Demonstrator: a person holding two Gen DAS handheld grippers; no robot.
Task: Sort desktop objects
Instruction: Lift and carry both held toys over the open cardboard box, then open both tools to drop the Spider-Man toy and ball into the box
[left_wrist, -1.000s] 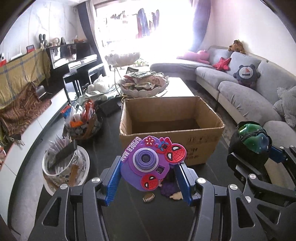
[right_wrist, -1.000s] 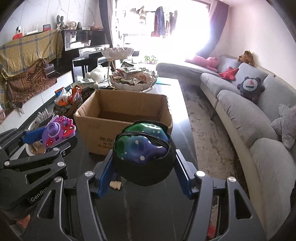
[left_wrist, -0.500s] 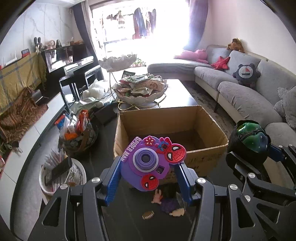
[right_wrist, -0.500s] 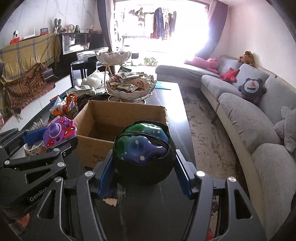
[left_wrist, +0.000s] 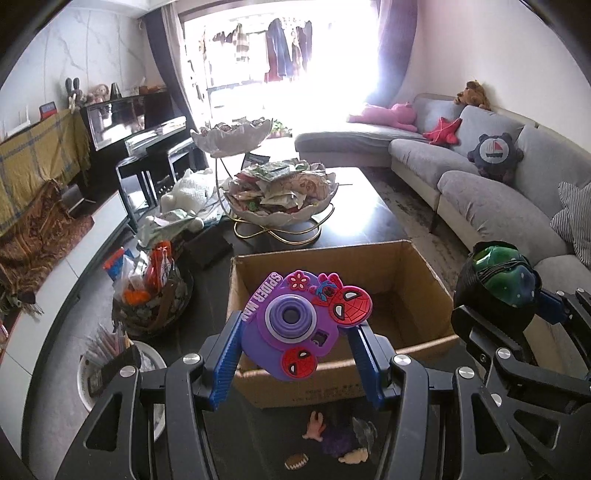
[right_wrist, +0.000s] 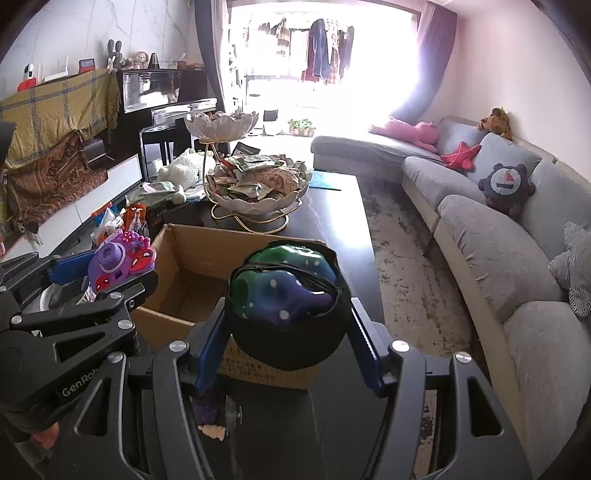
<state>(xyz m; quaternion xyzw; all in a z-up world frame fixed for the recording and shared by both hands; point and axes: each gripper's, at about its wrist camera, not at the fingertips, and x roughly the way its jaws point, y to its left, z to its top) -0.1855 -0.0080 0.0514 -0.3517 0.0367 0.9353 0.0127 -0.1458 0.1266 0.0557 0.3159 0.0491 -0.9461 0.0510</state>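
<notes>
A living room, with a dark table (left_wrist: 369, 206) carrying an open box (left_wrist: 417, 280) at its centre. At the box's 7 o'clock, the left gripper (left_wrist: 295, 354) clamps a purple toy camera (left_wrist: 299, 325) part-open, above the near rim. At 5 o'clock, the right gripper (right_wrist: 286, 343) grips a black pouch (right_wrist: 291, 343) of green-blue toys. This looks like the carry-to-box step; next, each load probably needs moving over the opening, then releasing.
</notes>
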